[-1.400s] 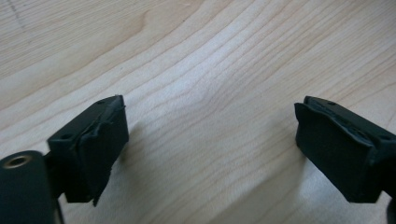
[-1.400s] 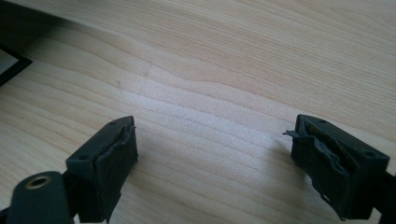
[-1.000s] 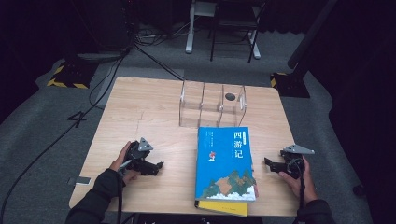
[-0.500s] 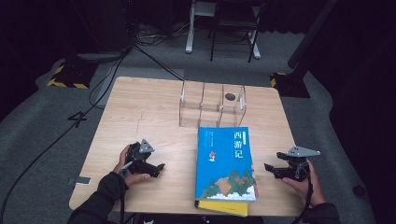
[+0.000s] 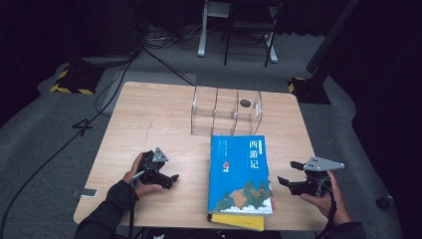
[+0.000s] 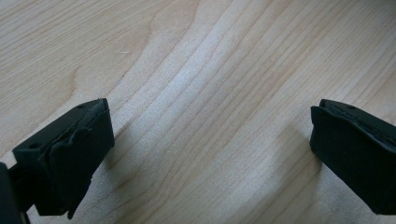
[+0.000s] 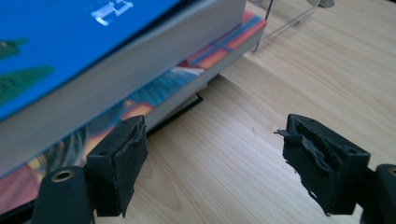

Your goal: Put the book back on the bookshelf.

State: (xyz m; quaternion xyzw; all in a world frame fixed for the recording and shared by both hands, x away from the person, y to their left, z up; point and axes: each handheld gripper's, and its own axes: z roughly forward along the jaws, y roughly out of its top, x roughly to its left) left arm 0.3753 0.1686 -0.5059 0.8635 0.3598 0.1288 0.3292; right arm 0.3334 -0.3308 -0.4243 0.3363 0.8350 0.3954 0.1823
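A blue book [image 5: 241, 174] lies on top of a stack near the table's front edge, with a yellow-edged book [image 5: 236, 221] showing under it. My right gripper [image 5: 289, 173] hovers just right of the stack, pointing at it. In the right gripper view the blue book [image 7: 70, 37] and a colourful book [image 7: 187, 70] beneath it sit left of the right gripper [image 7: 215, 130]. It is open, its jaws have just been closing a little, and nothing is between them. My left gripper [image 5: 171, 179] rests on the table left of the books. The left gripper [image 6: 210, 121] is open over bare wood.
A clear acrylic organiser [image 5: 226, 112] with several compartments stands behind the books, a dark round thing [image 5: 245, 103] in its right part. The wooden table [image 5: 149, 114] has bare room at the left and back. Cables and stand legs lie on the floor beyond.
My right gripper has risen and drifted slightly right, off the book stack's edge. The left gripper and the books have not moved.
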